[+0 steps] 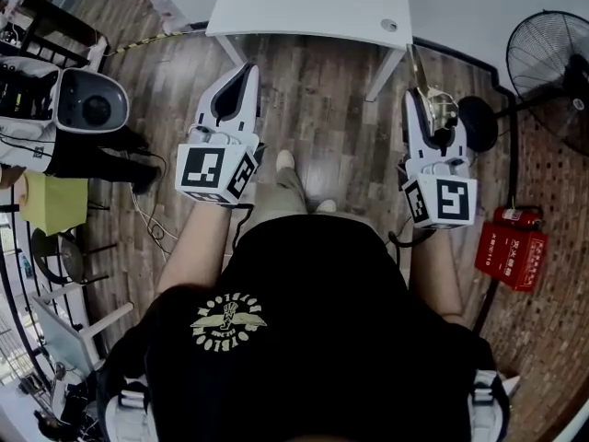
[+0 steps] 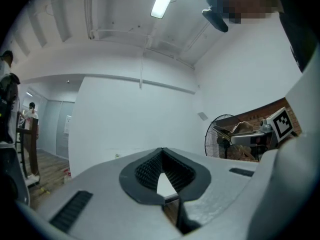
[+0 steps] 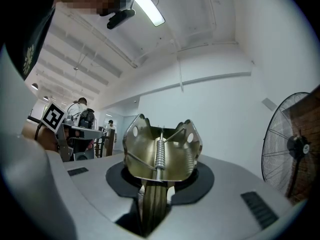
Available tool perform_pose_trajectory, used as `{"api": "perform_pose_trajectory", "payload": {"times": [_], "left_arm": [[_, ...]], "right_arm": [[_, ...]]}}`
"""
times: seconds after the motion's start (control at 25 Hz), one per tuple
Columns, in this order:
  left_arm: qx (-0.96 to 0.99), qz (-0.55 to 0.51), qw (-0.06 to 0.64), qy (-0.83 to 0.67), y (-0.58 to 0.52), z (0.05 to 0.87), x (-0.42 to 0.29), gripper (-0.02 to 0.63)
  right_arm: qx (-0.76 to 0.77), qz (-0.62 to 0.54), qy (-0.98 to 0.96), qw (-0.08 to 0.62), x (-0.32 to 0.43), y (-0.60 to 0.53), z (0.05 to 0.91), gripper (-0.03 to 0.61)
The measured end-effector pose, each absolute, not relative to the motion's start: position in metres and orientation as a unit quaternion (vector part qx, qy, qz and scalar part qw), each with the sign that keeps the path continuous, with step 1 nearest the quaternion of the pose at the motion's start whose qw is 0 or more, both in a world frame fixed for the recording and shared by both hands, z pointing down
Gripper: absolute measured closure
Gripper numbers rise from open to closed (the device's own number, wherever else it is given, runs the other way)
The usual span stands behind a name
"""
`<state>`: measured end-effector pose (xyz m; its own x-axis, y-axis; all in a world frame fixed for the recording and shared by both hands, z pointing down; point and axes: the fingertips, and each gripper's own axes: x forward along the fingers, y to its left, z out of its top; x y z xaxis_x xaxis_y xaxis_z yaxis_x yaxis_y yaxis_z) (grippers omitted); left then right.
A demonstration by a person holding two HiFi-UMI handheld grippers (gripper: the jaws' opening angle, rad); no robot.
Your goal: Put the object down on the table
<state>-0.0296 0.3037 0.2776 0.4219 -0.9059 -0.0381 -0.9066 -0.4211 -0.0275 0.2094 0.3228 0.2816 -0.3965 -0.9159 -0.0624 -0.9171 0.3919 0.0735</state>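
Observation:
My right gripper is shut on a pair of shiny metal tongs. In the right gripper view the tongs stand upright between the jaws, with the spring hinge end poking out past the fingertips and the arms running down between the pads. My left gripper is held level with it on the left, its dark pads meeting at the tips with nothing between them. Both grippers tilt upward, in front of the white table, and are held above the wooden floor.
A standing fan is at the right, with a red box on the floor below it. A white-and-dark machine and cluttered racks stand at the left. People stand far back in the room.

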Motion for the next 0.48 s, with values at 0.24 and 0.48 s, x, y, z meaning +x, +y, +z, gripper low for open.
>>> {"api": "perform_pose_trajectory", "payload": {"times": [0.24,0.48], "left_arm": [[-0.846,0.005,0.015,0.534,0.297,0.283,-0.031,0.606],[-0.849,-0.004,0.008,0.529,0.29,0.297,-0.031,0.606]], "right_arm": [[-0.558,0.04,0.829,0.005,0.21,0.314,0.284,0.468],[-0.56,0.027,0.828,-0.008,0.206,0.307,0.296,0.468]]}}
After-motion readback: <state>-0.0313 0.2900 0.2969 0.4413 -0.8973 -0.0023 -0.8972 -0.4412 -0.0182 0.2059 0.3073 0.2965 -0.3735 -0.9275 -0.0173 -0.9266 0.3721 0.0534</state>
